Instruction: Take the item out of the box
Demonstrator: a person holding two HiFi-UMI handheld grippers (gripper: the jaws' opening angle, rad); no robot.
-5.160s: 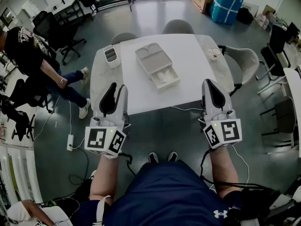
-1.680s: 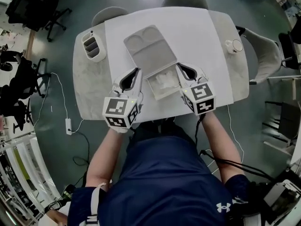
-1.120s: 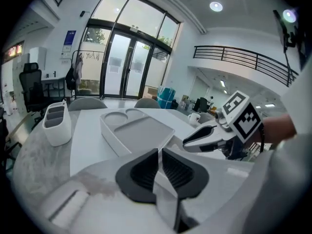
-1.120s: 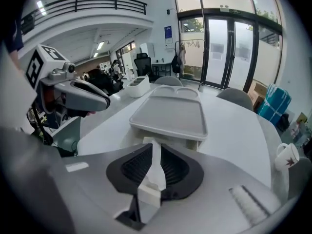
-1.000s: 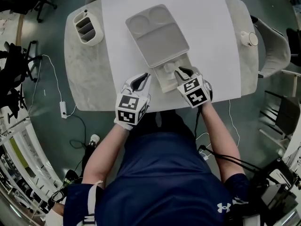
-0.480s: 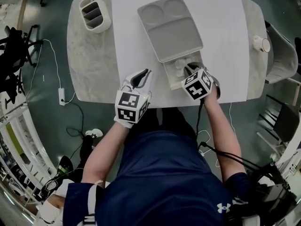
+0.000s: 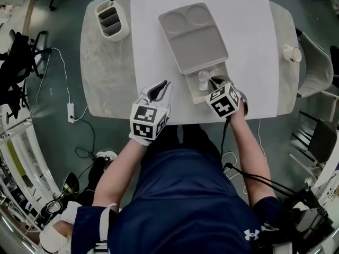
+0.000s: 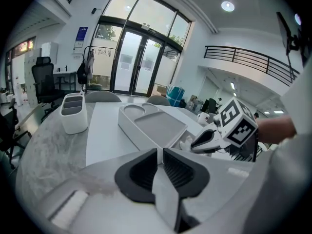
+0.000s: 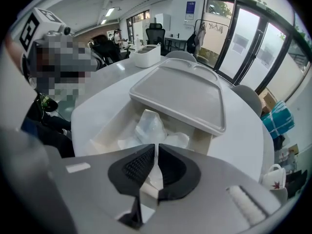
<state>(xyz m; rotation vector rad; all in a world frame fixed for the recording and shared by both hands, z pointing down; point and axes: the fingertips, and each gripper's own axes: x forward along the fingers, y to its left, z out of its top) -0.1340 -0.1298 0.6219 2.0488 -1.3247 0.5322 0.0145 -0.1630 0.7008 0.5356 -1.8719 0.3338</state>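
Observation:
A white box (image 7: 192,87) lies on the white table with its grey lid (image 7: 193,36) slid back, leaving the near end uncovered. In that end sits a crumpled item in clear wrap (image 7: 203,78) (image 9: 150,126). My right gripper (image 7: 212,81) (image 9: 156,156) reaches into the uncovered end; its jaws are closing, and the pads pinch a fold of the wrap between them. My left gripper (image 7: 162,87) (image 8: 160,155) hovers over the table left of the box with nothing in it, its jaws together but for a thin slit.
A white desk organizer (image 7: 112,19) (image 8: 74,113) stands at the table's far left. A cup (image 7: 291,53) sits near the right edge. Grey chairs (image 7: 313,62) stand round the table, and cables run over the floor.
My right gripper has moved forward into the box's uncovered end and its jaws have come together on the wrap. The left gripper has stayed beside the box.

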